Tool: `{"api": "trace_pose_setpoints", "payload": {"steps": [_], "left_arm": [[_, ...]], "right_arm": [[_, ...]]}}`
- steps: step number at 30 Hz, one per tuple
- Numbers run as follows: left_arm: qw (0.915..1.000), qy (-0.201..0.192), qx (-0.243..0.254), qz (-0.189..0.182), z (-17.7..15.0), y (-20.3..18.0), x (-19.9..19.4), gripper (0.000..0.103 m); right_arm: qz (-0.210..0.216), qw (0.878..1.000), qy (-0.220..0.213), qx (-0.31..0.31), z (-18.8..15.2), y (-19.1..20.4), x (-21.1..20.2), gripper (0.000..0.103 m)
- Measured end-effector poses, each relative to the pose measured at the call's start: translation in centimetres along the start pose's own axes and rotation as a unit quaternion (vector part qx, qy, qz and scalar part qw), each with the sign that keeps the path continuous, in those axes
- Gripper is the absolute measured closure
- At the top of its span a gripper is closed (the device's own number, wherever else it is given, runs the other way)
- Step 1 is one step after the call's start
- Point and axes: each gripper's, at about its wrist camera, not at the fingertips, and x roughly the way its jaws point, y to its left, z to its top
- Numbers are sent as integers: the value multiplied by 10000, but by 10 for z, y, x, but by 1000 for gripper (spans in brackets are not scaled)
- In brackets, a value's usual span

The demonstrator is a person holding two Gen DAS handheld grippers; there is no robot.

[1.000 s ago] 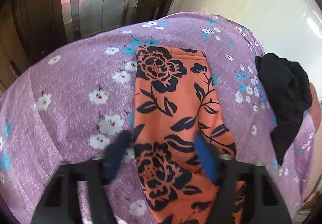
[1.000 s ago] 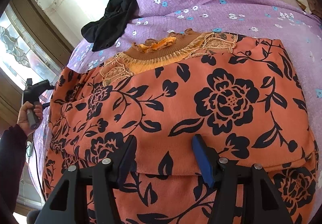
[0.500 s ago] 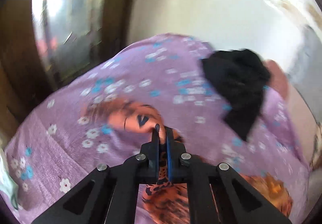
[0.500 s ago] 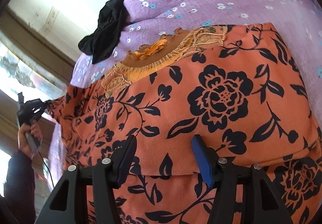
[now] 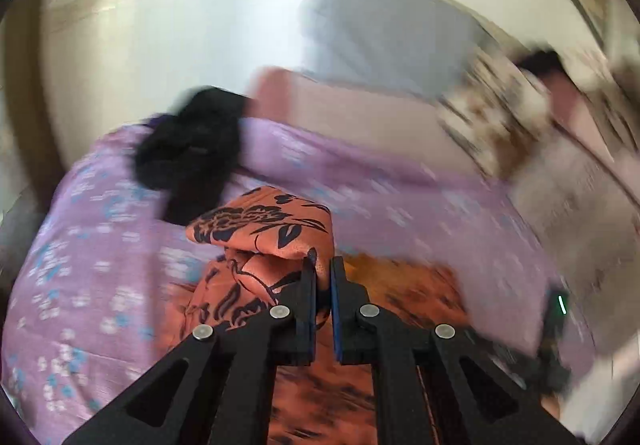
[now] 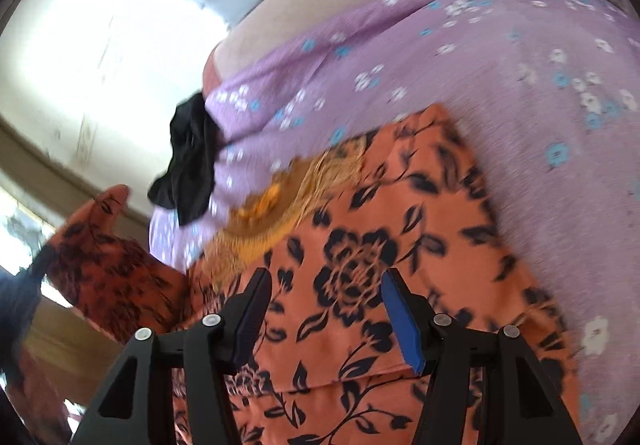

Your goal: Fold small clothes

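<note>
An orange garment with a black flower print (image 6: 384, 245) lies spread on a purple flowered bedsheet (image 6: 500, 85). Its gold embroidered neckline (image 6: 280, 205) faces away from me. My left gripper (image 5: 322, 265) is shut on the garment's sleeve (image 5: 264, 229) and holds it lifted above the sheet. In the right wrist view the lifted sleeve (image 6: 104, 257) hangs at the left. My right gripper (image 6: 326, 285) is open just above the garment's body, with nothing between its fingers.
A crumpled black garment (image 5: 192, 157) lies on the sheet near the far edge, also in the right wrist view (image 6: 188, 161). A grey pillow (image 5: 384, 41) and a patterned cloth (image 5: 500, 117) lie beyond. A pale wall is behind the bed.
My left gripper shut on the sleeve and lifted it, swinging it right over the garment. My right gripper stayed open above the garment's body.
</note>
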Motion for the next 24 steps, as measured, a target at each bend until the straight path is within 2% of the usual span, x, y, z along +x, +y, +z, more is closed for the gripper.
{"api": "trace_pose_setpoints", "payload": {"steps": [3, 4, 5, 7, 9, 10, 12, 13, 14, 16, 18, 19, 21, 23, 24], "left_arm": [[9974, 397, 597, -68, -32, -59, 23, 92], [9952, 501, 831, -84, -46, -77, 30, 81], [9939, 533, 963, -58, -56, -87, 32, 61], [9924, 390, 1163, 134, -82, -98, 30, 38], [9922, 218, 1175, 346, -101, -92, 23, 36], [9933, 204, 1062, 409, -108, -80, 23, 36], [9965, 98, 614, 551, -112, -49, 21, 36], [9967, -39, 186, 785, -112, -22, 16, 36], [9954, -103, -36, 953, -113, -7, 16, 36], [9858, -192, -749, 1491, -114, 39, 15, 36], [9764, -145, -1205, 1788, -122, 72, 19, 36], [9693, 18, -1398, 2024, -127, 88, 27, 36], [9501, 773, -1664, 2521, -136, 111, 49, 37], [9426, 1171, -1882, 2497, -144, 122, 64, 37], [9410, 1229, -1934, 2489, -144, 124, 66, 37]], "right_arm": [[9, 9996, -156, 228, 10, -11, -11, 42], [-31, 9993, -206, 325, 13, -15, -15, 42], [-57, 9989, -242, 387, 15, -19, -17, 41], [-111, 9981, -306, 520, 19, -26, -22, 39], [-118, 9973, -344, 644, 21, -31, -26, 32], [-116, 9970, -356, 678, 21, -33, -27, 32], [-148, 9972, -343, 645, 23, -34, -27, 32], [-169, 9976, -325, 592, 23, -32, -25, 32], [-170, 9981, -299, 508, 22, -28, -24, 32], [-173, 9993, -250, 212, 18, -15, -21, 32], [-255, 9990, -196, -320, 10, 6, -16, 32], [-312, 9972, -155, -660, 4, 19, -12, 32], [-390, 9922, -76, -1183, -9, 38, -3, 32], [-439, 9853, 84, -1649, -25, 55, 9, 32], [-445, 9823, 162, -1810, -31, 60, 14, 32]]}}
